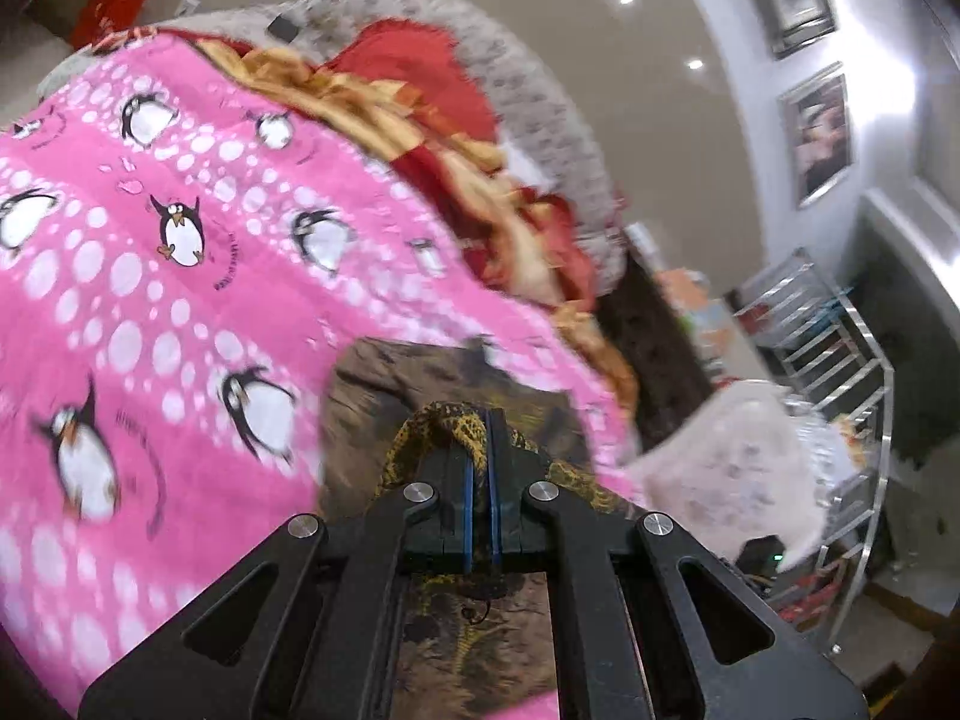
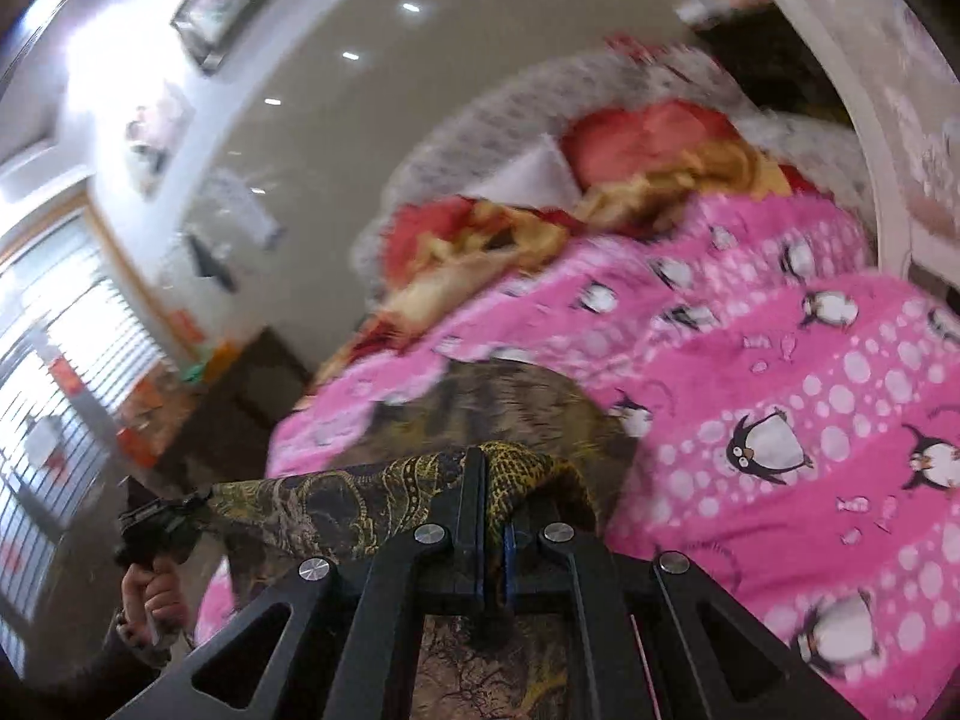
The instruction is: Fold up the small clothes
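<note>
Left gripper is what I'm starting with in the left wrist view: jaws are pinching tight on the yellow-black patterned edge of the small garment, no gap showing. Rest of the cloth is hanging below the fingers and trailing onto the pink penguin blanket, near its edge. Red and gold bedding is bunching up behind. Frame is blurry.

Right wrist view: right gripper is also clamping the same garment, patterned fabric caught between the closed jaws. I'm seeing the edge stretching from here out to the left gripper, held by my left hand off past the bed's side. So the garment is lifted, spanned between both grippers, lower part draping toward the blanket.

Judgement: I'm holding the top edge ready for laying or folding. To do it well I'm wanting both grips level, edge taut without yanking, and the cloth fully over the blanket before lowering, since one end is sitting beyond the mattress and could drop off.
</note>
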`<state>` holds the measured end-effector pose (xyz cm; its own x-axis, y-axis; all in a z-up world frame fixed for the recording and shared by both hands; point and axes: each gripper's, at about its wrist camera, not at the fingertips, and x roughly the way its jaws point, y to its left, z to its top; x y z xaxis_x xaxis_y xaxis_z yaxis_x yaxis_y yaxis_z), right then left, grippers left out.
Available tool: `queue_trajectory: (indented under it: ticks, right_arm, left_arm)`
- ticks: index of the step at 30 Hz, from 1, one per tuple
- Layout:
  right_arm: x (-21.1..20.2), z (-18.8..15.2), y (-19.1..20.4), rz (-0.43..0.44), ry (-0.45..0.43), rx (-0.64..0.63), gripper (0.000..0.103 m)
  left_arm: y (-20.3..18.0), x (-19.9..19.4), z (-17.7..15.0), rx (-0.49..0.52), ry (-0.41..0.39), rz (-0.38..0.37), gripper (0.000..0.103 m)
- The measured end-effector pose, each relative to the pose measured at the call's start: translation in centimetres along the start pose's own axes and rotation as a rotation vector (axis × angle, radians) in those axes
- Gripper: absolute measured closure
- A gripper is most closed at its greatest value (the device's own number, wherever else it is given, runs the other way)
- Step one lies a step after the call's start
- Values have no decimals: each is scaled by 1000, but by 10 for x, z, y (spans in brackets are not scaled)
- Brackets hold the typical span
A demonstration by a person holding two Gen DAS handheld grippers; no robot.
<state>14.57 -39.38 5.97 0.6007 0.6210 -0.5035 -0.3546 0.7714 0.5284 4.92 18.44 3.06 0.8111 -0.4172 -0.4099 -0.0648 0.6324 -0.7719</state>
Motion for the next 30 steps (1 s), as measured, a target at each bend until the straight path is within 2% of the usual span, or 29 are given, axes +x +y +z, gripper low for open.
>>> queue_trajectory:
  ticks: [1,3,8,14,16,19,23,27,28,29,30]
  right_arm:
    - [14,3,-5,-17,18,5,100]
    - [34,9,-10,-59,42,4,100]
    - [67,24,-18,-82,73,3,100]
    - [102,27,-22,-113,145,-25,99]
    - [110,24,-26,-134,155,-20,100]
    - [123,22,-33,-139,186,11,99]
    - [121,26,-48,-68,200,150,98]
    - [97,34,-47,-44,172,145,95]
    - [89,35,-44,-49,167,129,95]
    - [82,36,-41,-64,157,109,94]
    - [72,37,-38,-88,138,84,92]
  left_arm:
    - [7,12,5,-4,7,34,101]
    - [17,28,12,-23,14,48,101]
    - [32,56,21,-17,20,122,101]
    - [51,59,12,-39,16,172,101]
    - [53,66,11,-20,39,202,101]
    - [60,75,10,-52,71,238,100]
    - [67,81,11,-93,122,237,99]
    - [61,66,25,-86,128,213,95]
    - [56,58,29,-69,113,222,92]
    - [51,54,32,-56,95,232,73]
    - [47,46,35,-41,68,240,50]
